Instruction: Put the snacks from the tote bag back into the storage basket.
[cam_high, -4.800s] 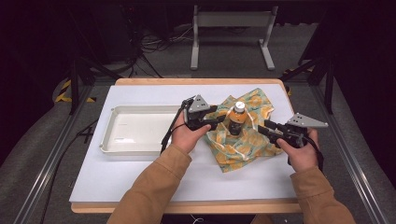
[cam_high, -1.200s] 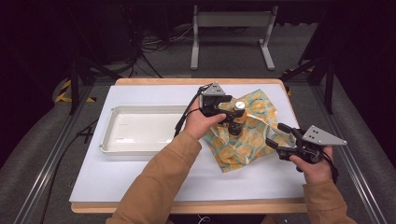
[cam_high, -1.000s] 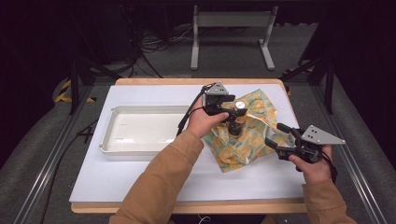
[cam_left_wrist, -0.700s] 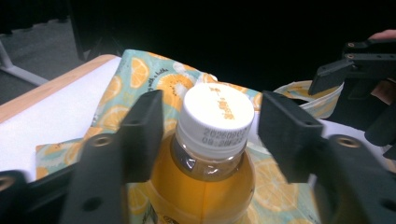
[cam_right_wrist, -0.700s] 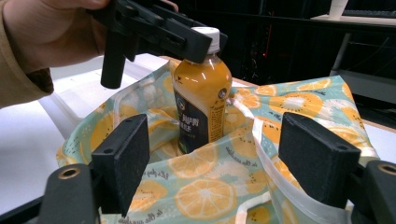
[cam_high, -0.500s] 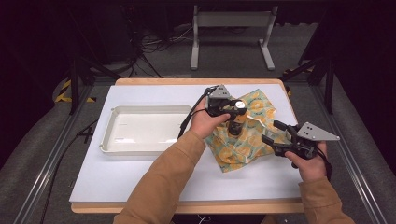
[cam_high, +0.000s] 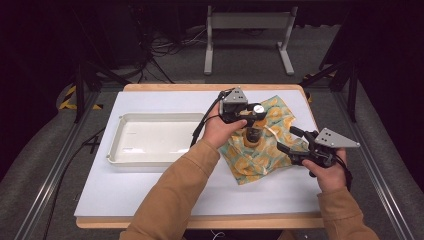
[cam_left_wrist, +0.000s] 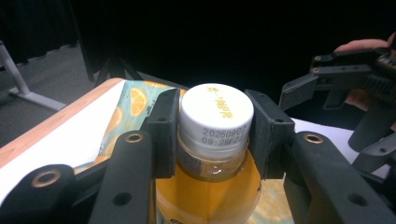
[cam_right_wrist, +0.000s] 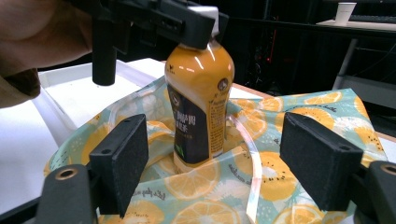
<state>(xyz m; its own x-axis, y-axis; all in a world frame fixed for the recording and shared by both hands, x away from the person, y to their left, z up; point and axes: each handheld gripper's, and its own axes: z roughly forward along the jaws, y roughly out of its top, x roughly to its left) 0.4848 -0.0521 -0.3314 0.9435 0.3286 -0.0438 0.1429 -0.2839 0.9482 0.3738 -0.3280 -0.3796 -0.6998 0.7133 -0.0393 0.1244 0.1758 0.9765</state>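
A bottle of orange juice (cam_right_wrist: 200, 102) with a white cap (cam_left_wrist: 216, 119) stands upright on a lemon-print bag (cam_high: 260, 150) at the table's right half. My left gripper (cam_high: 256, 111) is shut on the bottle's neck just under the cap, its pads (cam_left_wrist: 163, 130) pressed against both sides. My right gripper (cam_high: 287, 141) hangs open at the bag's right edge, a little way from the bottle. Its pads (cam_right_wrist: 122, 156) frame the bottle from a distance, with nothing between them.
A white tray (cam_high: 120, 150) lies on the left part of the white table top (cam_high: 150, 190). The table's wooden edge (cam_high: 200, 222) runs along the front. Metal stands and cables sit on the floor beyond the table.
My left gripper has shifted slightly right at the bottle's neck and stays clamped on it. The right gripper has drifted a little to the left, toward the bag's edge, still open.
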